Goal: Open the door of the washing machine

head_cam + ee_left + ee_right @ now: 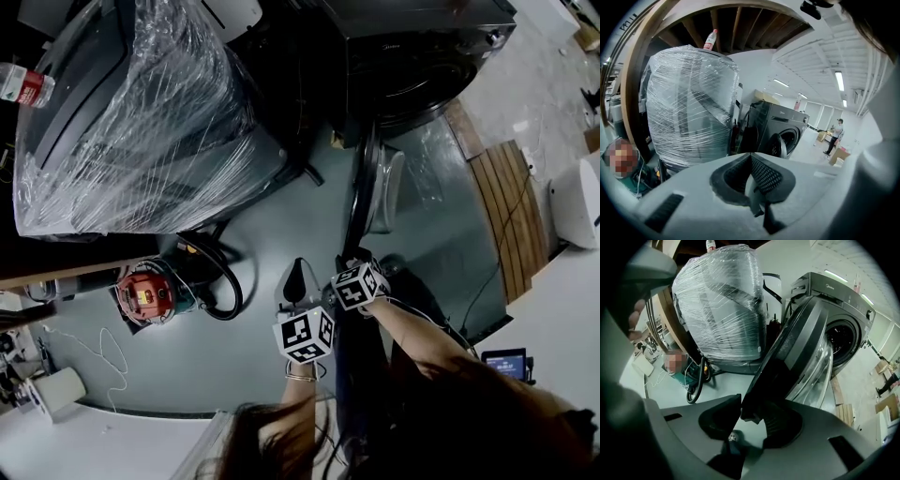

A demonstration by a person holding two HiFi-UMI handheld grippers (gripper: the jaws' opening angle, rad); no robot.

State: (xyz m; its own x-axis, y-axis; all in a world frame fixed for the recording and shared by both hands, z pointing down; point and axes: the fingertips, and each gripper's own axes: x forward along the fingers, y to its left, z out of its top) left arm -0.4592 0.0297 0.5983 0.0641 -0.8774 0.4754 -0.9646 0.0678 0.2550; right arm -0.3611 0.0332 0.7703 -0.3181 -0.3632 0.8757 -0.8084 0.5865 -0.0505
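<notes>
The dark front-loading washing machine [412, 47] stands at the top of the head view. Its round door [375, 187] is swung wide open toward me, edge-on. My right gripper [361, 261] is shut on the door's outer edge. In the right gripper view the door [801, 352] runs up from between the jaws of that gripper [751, 414], with the open drum of the machine [843, 333] behind it. My left gripper [295, 281] hovers just left of the door, apart from it. In the left gripper view my left gripper [751, 161] is shut with nothing held, and the washing machine [780, 133] is seen beyond it.
A large appliance wrapped in plastic film [141, 112] stands left of the machine, with a bottle [26, 84] near it. A red device with a black hose [145, 292] lies on the floor at left. A wooden pallet [511, 216] lies right of the door. A person [834, 136] stands far off.
</notes>
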